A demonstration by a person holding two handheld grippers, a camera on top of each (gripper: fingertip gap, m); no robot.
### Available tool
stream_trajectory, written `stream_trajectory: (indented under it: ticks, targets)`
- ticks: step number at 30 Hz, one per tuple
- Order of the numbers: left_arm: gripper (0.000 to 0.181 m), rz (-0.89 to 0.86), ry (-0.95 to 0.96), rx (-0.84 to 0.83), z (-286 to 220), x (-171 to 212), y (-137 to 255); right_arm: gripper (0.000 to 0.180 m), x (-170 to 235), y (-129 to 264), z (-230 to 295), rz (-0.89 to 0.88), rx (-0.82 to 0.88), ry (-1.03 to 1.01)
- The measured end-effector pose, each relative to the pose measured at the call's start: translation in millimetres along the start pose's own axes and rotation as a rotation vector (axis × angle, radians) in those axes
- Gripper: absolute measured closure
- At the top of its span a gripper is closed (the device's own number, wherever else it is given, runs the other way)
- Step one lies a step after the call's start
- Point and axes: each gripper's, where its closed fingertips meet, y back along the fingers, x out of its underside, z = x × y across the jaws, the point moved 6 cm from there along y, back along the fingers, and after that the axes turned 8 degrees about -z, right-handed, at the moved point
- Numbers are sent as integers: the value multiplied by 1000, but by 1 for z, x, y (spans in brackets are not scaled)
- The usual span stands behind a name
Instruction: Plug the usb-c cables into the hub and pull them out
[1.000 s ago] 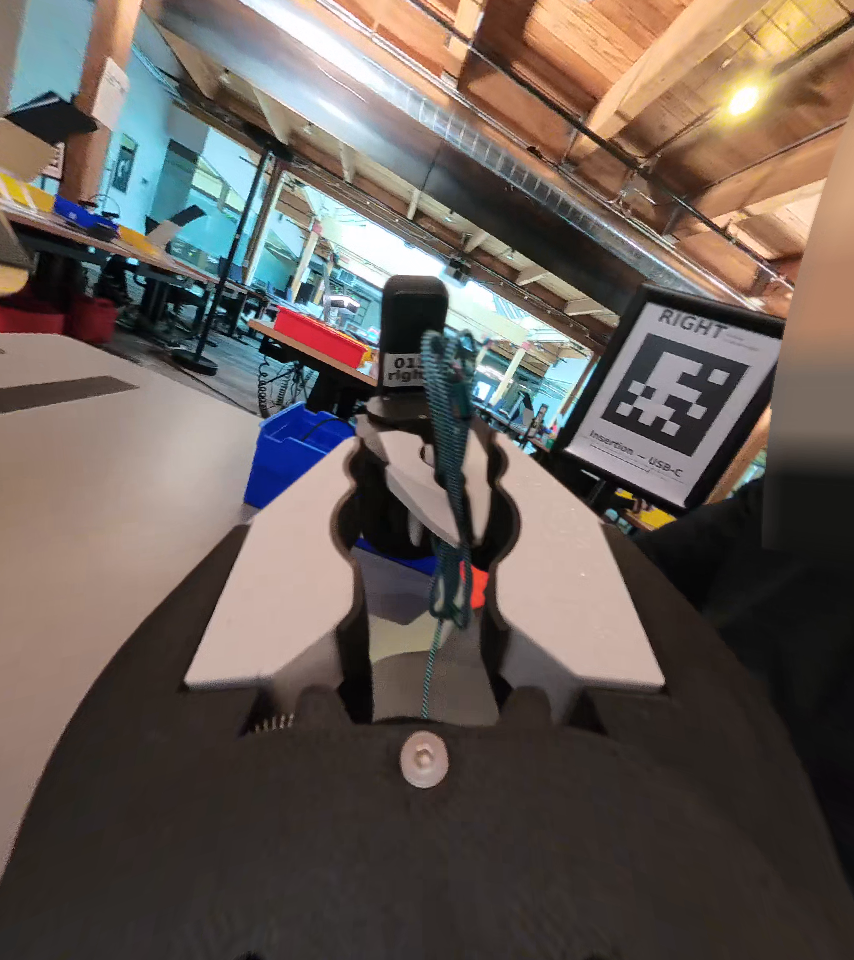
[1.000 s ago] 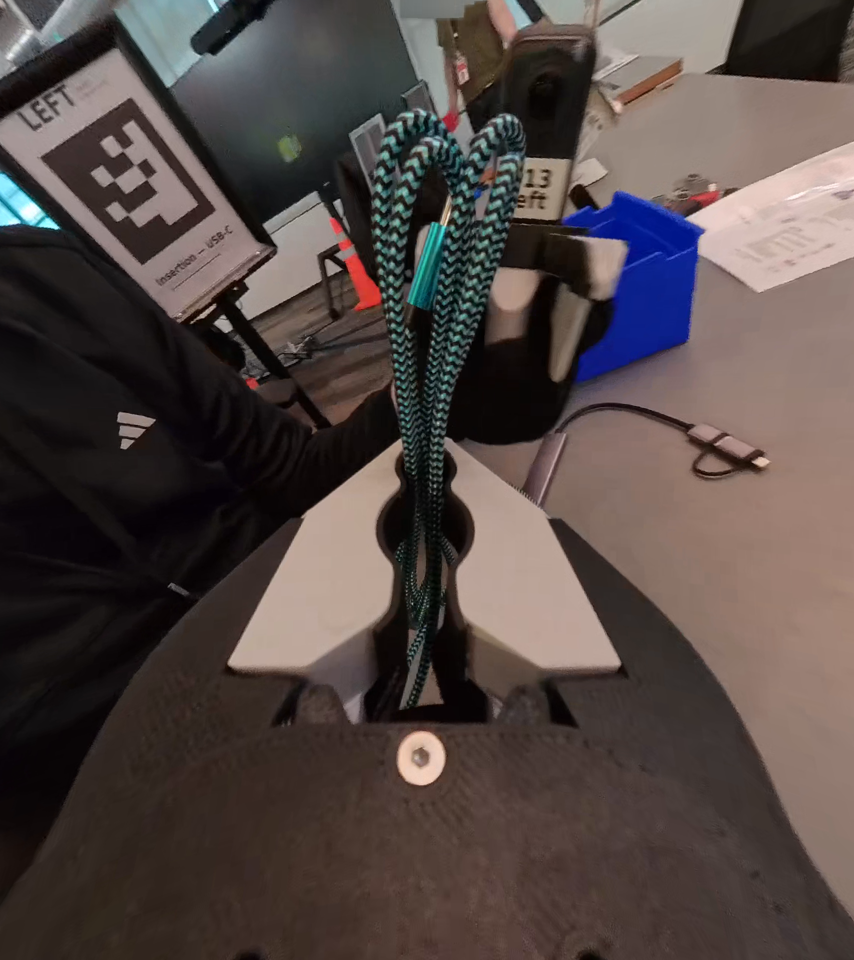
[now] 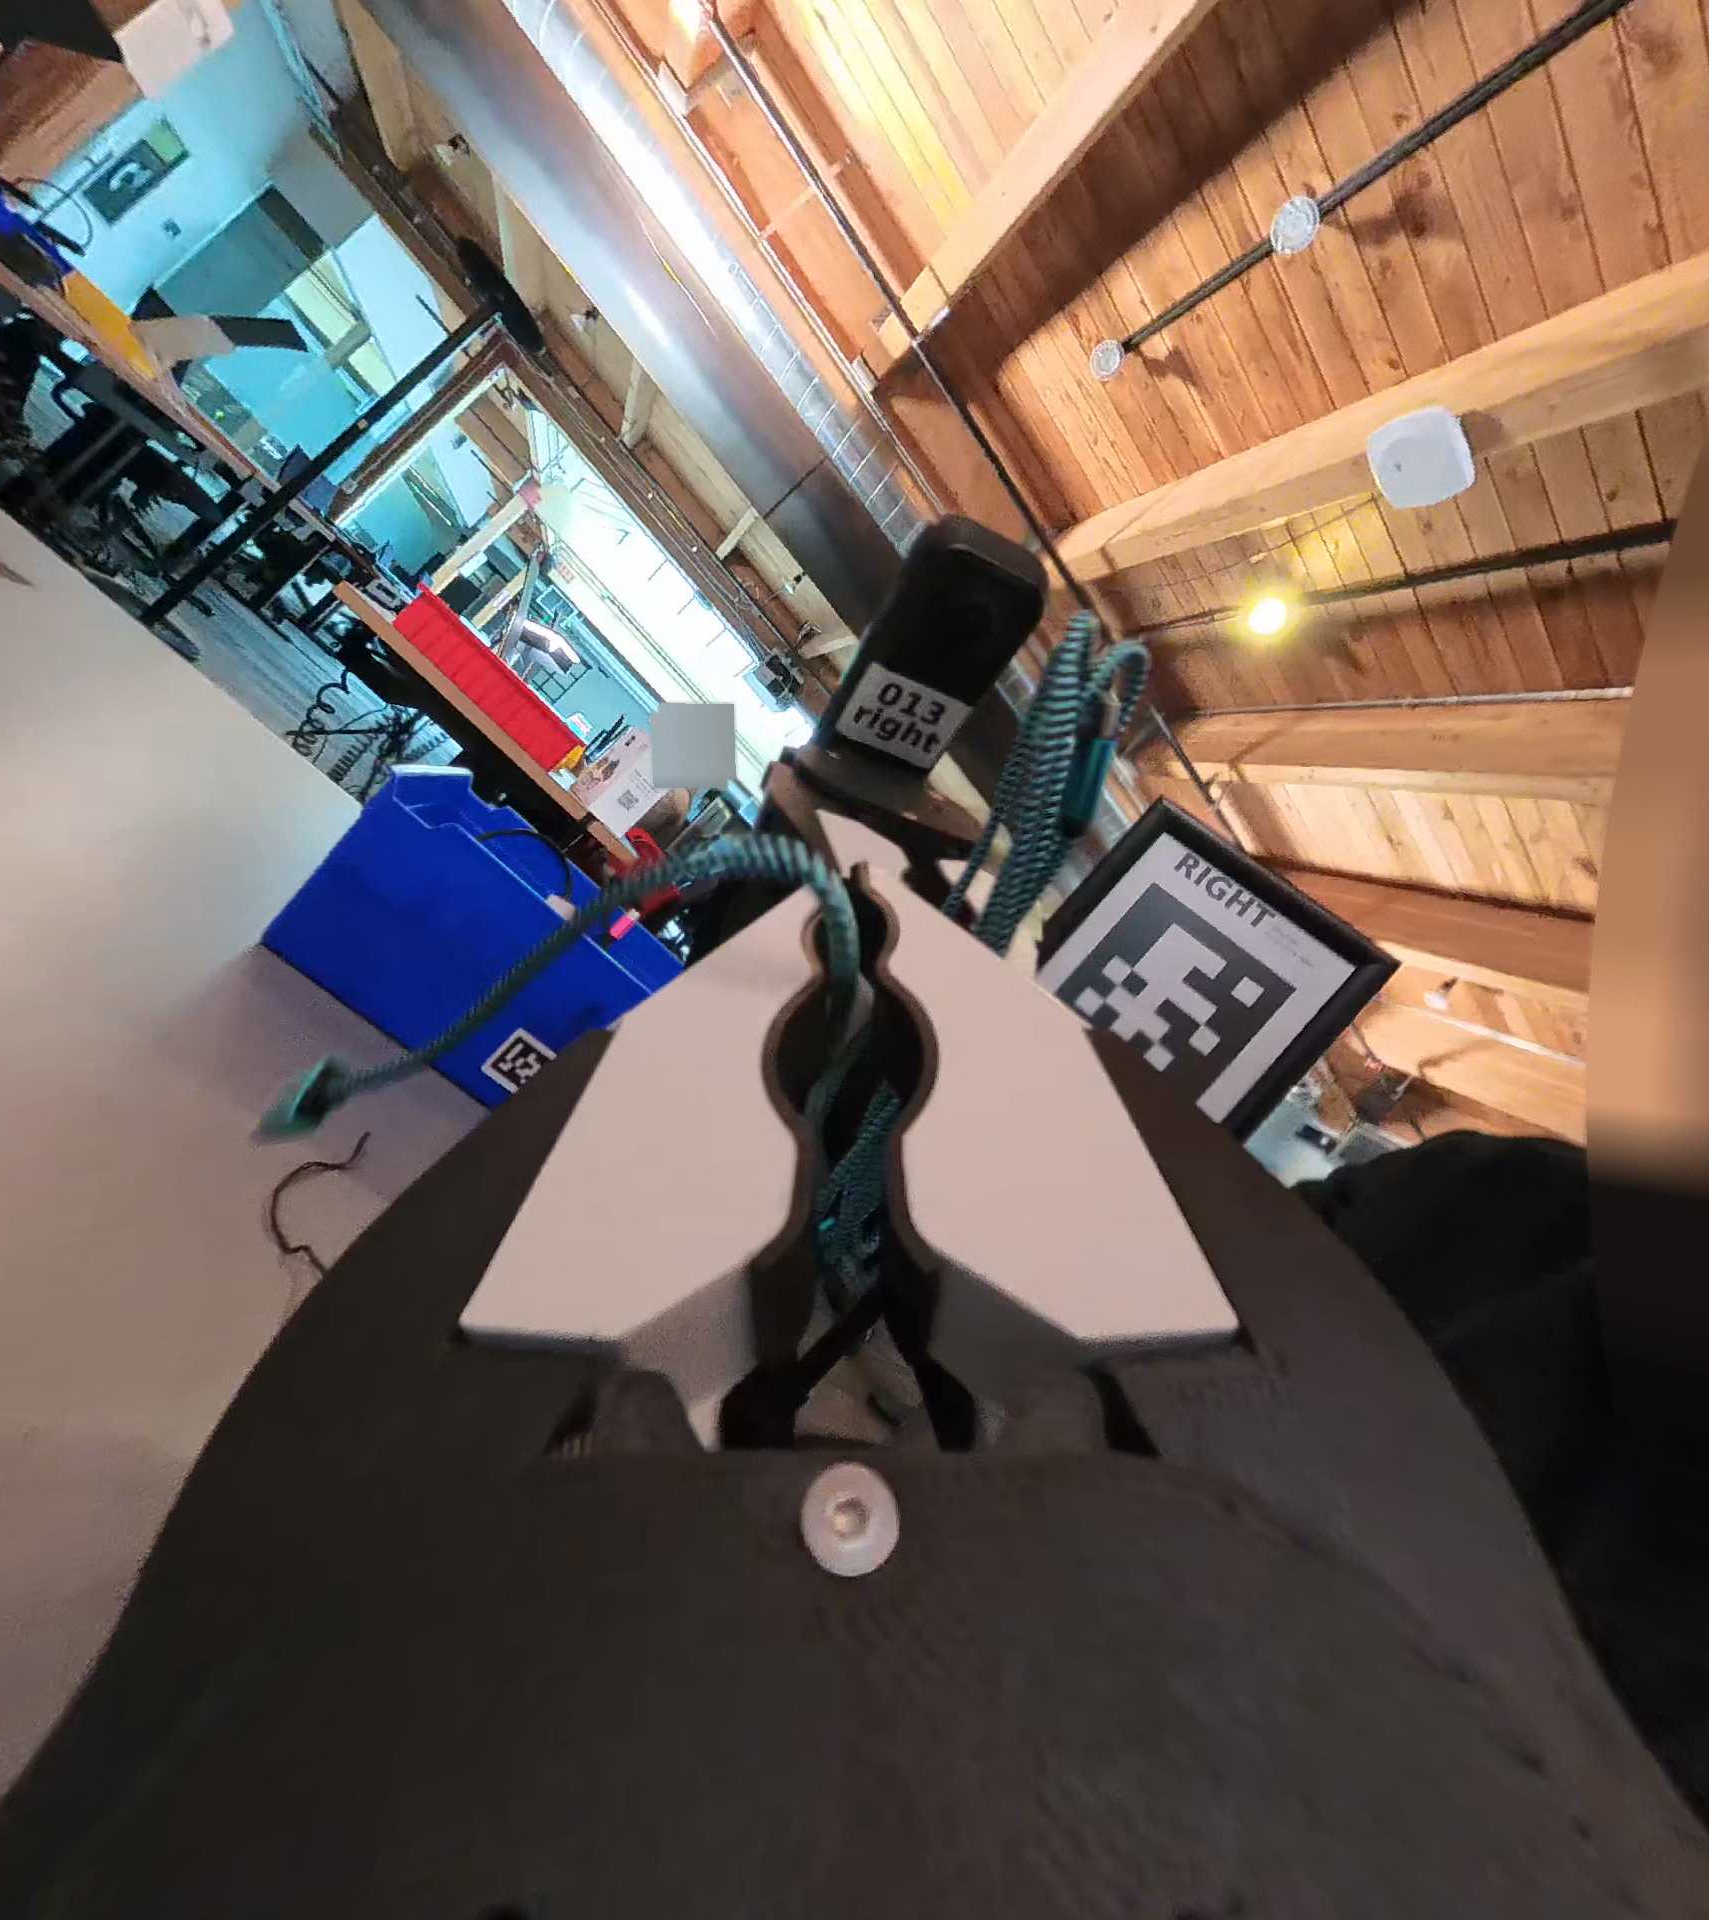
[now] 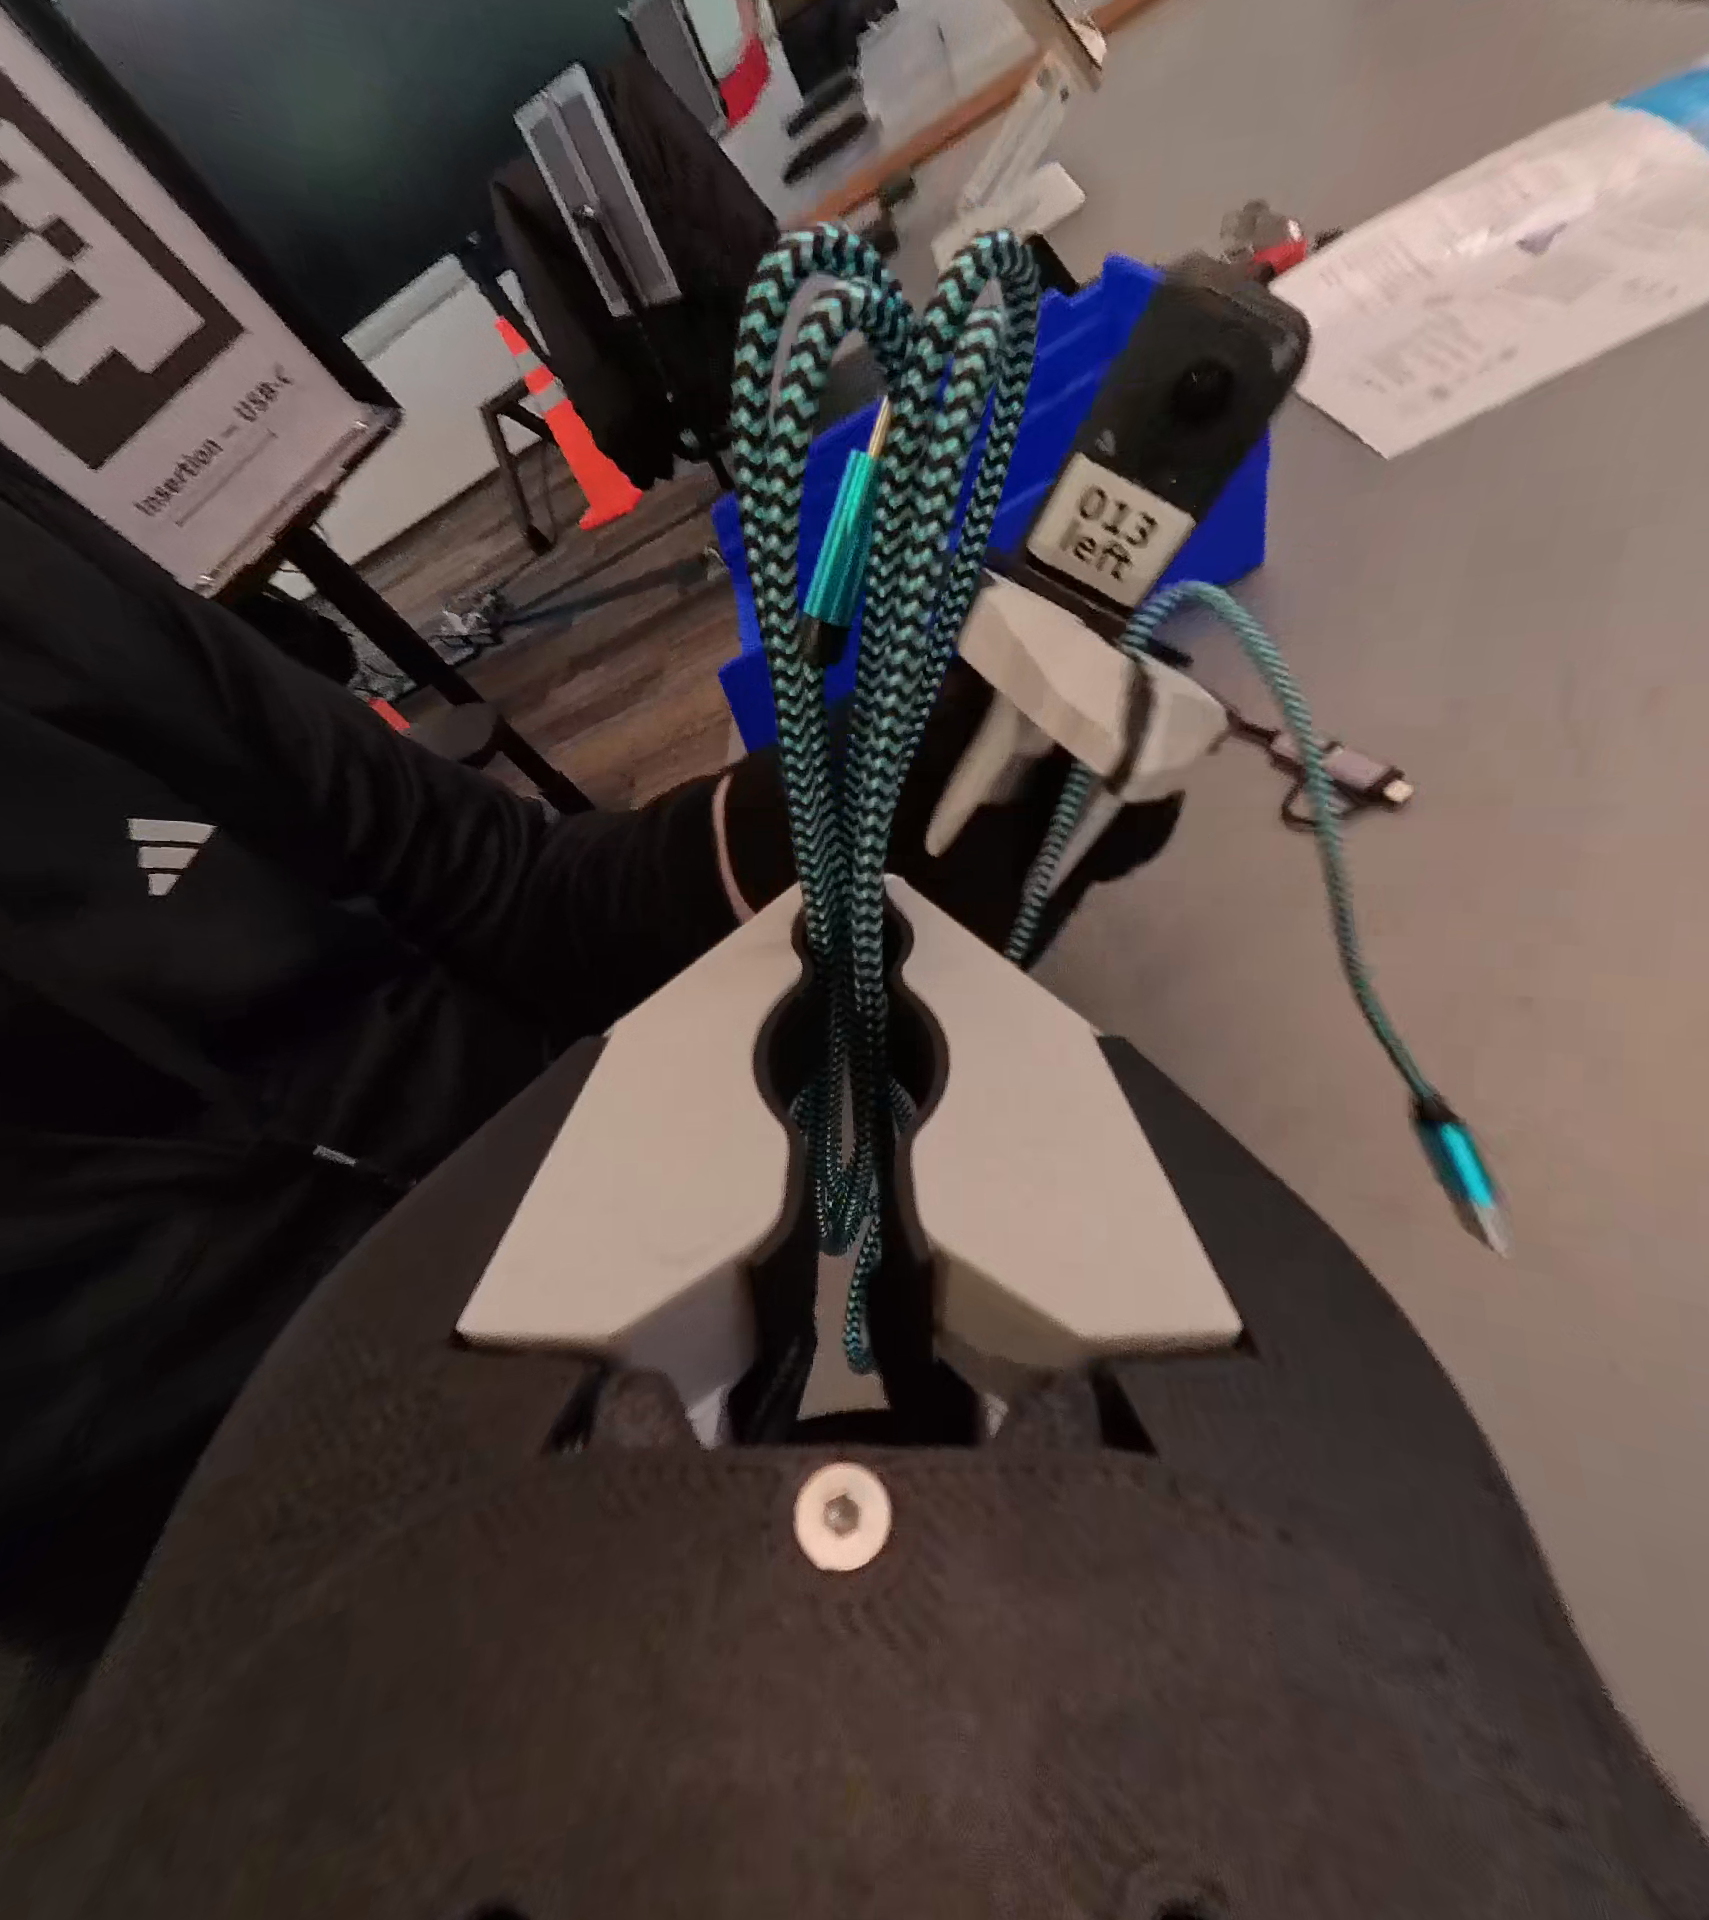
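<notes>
1. cable strands, braided in teal and black (image 4: 855, 644), ran up through the right hand-held gripper (image 4: 850, 935), whose grey fingers (image 4: 694, 1122) were pressed together on the bundle.
2. above those fingertips the braided cable made two tall loops, and a teal metal plug (image 4: 842, 545) hung between them, pointing down.
3. the left hand-held gripper (image 3: 855, 894) was likewise clamped on the same kind of braided cable (image 3: 845, 1143), its pale fingers (image 3: 652, 1153) nearly touching around it.
4. from the left tips one strand arched out to the side and ended in a blurred teal plug (image 3: 301, 1103) hanging free above the grey worktop (image 3: 102, 935).
5. in the right wrist view that free strand (image 4: 1338, 894) dropped from the far left hand-held gripper to a teal plug (image 4: 1463, 1174) in mid-air over the worktop (image 4: 1556, 935).
6. a dark adapter cable with small plugs (image 4: 1349, 774) lay on the worktop just behind the left hand-held gripper; whether the hub was there i could not tell.
7. a blue bin (image 3: 455, 914) stood on the worktop near its far edge, and printed paper sheets (image 4: 1515, 260) lay toward the far corner.
8. a black sleeve (image 4: 310, 883) reached in from the side, and a framed marker board (image 3: 1214, 997) stood beyond the worktop's edge.
</notes>
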Motion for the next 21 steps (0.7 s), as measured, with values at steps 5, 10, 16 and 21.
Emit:
stream_trajectory:
  ticks: [5,10,16,21]
  targets:
    - [181,73,-76,-12,-7,4,-3,177,13,0,-12,78,116,1]
    - [176,102,-161,-8,-14,-1,0,178,12,4,-18,49,153,-6]
    - [136,169,-234,15,-24,7,-8,177,16,1,-26,123,234,9]
    - [130,189,-267,-6,-24,10,-12,177,18,-5,-29,230,290,71]
